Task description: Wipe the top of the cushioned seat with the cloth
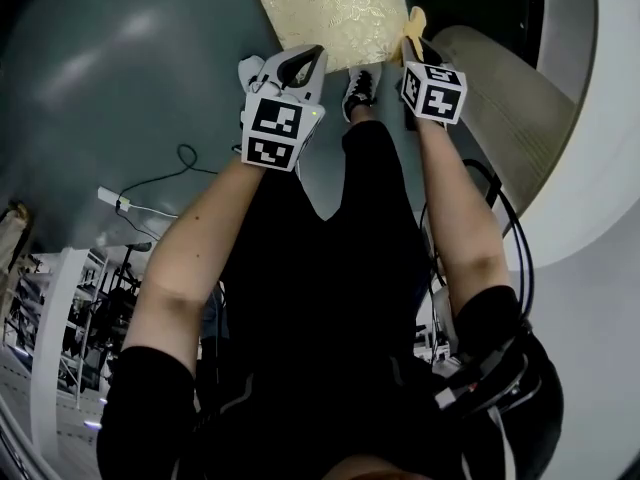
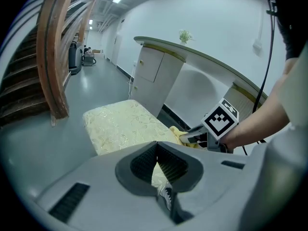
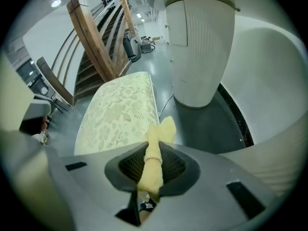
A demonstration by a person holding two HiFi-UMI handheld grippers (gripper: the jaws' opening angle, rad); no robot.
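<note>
Right gripper view showed the right claw [image 3: 150, 174] clamped on the yellow cloth [image 3: 153, 153]. The cloth was bunched into a narrow roll, with only a short tip poking past the jaws. The left claw [image 2: 157, 150] had its jaws pressed together with nothing between them. Both were held out in front of the person, above and short of the cushioned seat [image 3: 120, 107]. The cloth was not touching the patterned top, and the wipe seemed not yet begun.

The chief risk, as I judged it, lay in that roll. So little cloth stuck out that a low pass could bring the hard jaw tips onto the cushion and scuff or snag the woven cover. The cloth itself would then clean only a thin stripe. A drag across the soft fabric might also tug the roll out of the grip.

The seat sat low, near the person's shoe [image 1: 360, 88], so a deep reach would be needed. The white cabinet [image 3: 199, 52] near the seat's right side could catch the right claw on a wide sweep. Farther off, the wooden staircase [image 3: 96, 37] looked well apart from it all.
</note>
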